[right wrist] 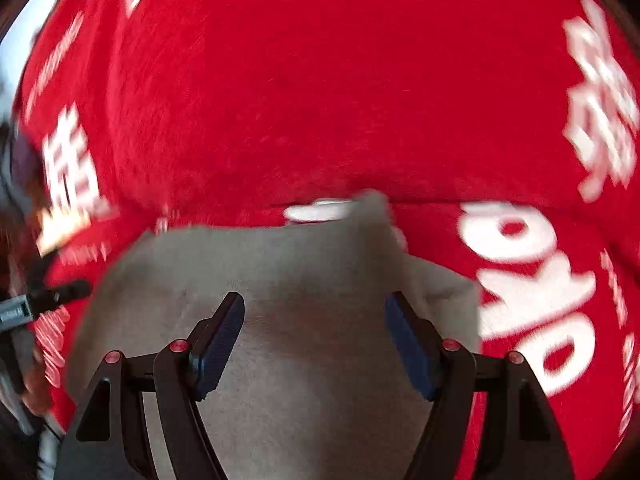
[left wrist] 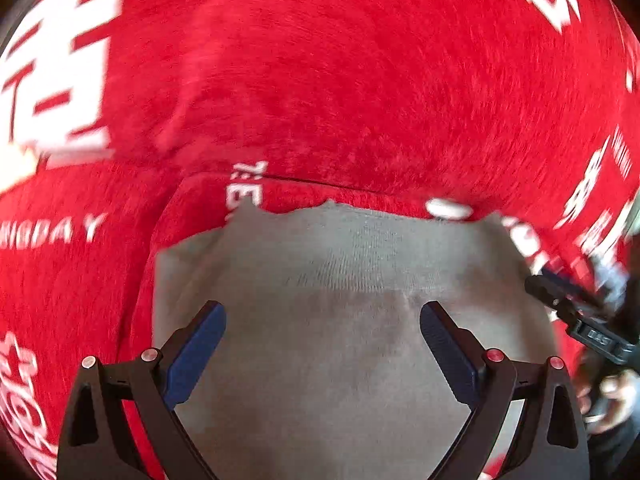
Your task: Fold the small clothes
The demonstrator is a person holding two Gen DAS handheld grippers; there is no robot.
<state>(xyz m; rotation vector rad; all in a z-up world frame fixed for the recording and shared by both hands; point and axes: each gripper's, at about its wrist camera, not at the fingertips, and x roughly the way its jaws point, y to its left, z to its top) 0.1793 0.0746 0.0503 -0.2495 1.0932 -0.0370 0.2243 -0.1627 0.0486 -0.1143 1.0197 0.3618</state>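
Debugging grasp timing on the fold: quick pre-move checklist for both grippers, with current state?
1. Left gripper jaws open: ok.
2. Right gripper jaws open: ok.
3. Grey garment under both grippers: ok.
4. Cloth between the jaws: not ok, none pinched.
5. Garment lying flat on red cloth: not ok, right corner bunched up.
6. Contact height above garment: cannot tell, frames blurred.

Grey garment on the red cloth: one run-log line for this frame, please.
left gripper: open, empty | right gripper: open, empty | grey garment: on red printed cloth, fold state unclear | frames motion-blurred
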